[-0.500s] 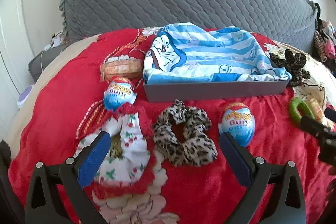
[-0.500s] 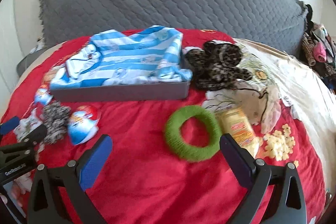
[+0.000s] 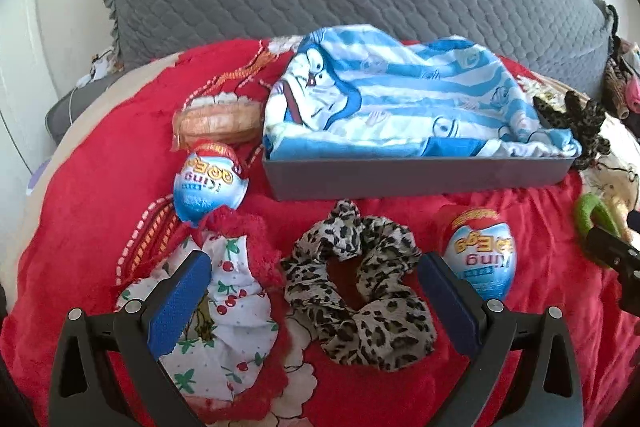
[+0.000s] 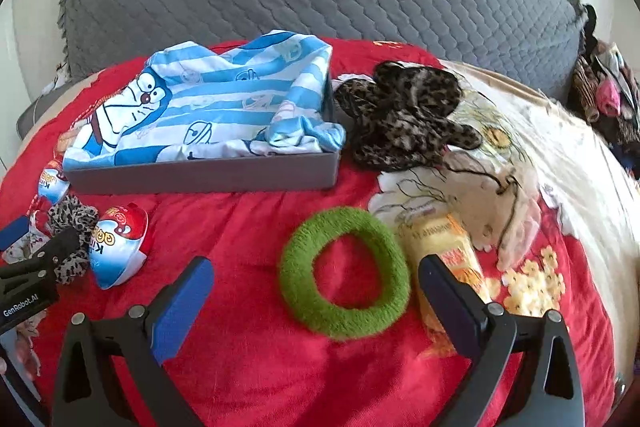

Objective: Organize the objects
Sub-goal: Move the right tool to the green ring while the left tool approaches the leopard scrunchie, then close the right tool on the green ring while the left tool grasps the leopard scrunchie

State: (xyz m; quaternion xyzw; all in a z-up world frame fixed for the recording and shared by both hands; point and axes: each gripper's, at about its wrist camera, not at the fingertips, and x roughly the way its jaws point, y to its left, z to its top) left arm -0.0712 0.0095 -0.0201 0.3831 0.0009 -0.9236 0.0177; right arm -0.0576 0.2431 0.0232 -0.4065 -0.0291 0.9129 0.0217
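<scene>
Scrunchies, toy eggs and a green ring lie scattered on the red blanket (image 4: 248, 227) of a bed, in front of a grey tray (image 3: 416, 177) that holds a blue striped garment (image 3: 400, 95).

In the left wrist view, the leopard scrunchie (image 3: 360, 291) lies at lower centre of the frame, directly between and just ahead of the spread fingers of the left tool (image 3: 316, 303), which holds nothing. It is a loose ring with no marked long axis, though slightly stretched from upper left to lower right. The cherry scrunchie (image 3: 224, 311) is seen under the left finger, and one toy egg (image 3: 482, 259) just beyond the right finger; a second toy egg (image 3: 210, 183) lies at middle left.

In the right wrist view, the green ring (image 4: 344, 271) lies flat at lower centre, between the spread fingers of the right tool (image 4: 316, 303), also empty. A yellow packet (image 4: 448, 255) is seen touching the ring's right side, beneath the right finger.

Each tool is judged nearest to the item framed by it; the tray lies straight ahead of both, towards the top of each frame.
</scene>
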